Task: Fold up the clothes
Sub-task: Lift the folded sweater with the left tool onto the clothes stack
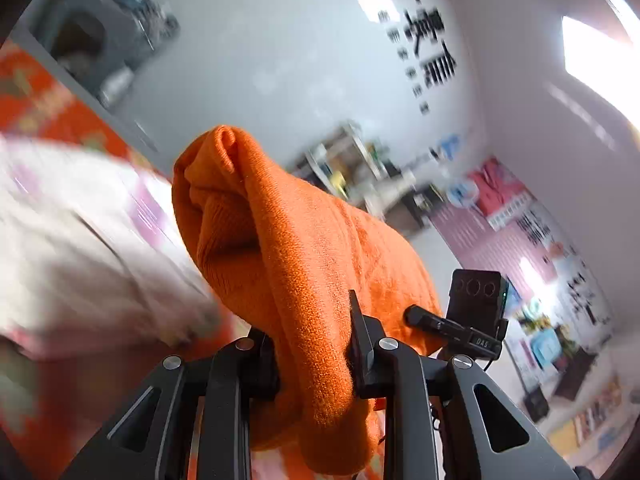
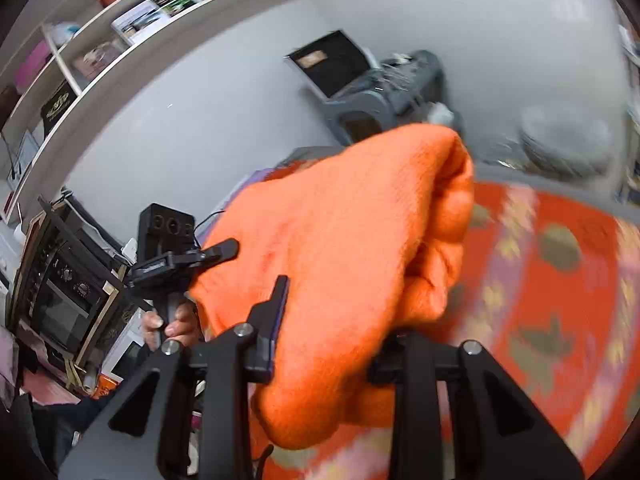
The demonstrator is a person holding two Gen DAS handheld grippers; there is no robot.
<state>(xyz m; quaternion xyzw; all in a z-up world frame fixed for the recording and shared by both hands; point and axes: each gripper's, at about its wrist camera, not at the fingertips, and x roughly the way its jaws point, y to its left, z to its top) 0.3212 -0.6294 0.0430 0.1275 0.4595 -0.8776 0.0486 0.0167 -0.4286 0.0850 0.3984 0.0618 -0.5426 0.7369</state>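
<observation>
red patterned cover (image 2: 560, 280) over surface; pale cloth (image 1: 80, 248) lying on it.

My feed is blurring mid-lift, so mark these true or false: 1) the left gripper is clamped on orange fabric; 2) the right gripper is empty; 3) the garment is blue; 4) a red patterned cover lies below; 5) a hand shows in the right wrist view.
1) True: the left gripper is shut on the orange garment.
2) False: the right gripper is also shut on the orange garment.
3) False: it is orange knit.
4) True: the red patterned cover lies underneath.
5) True: a hand grips the other gripper's handle.
</observation>
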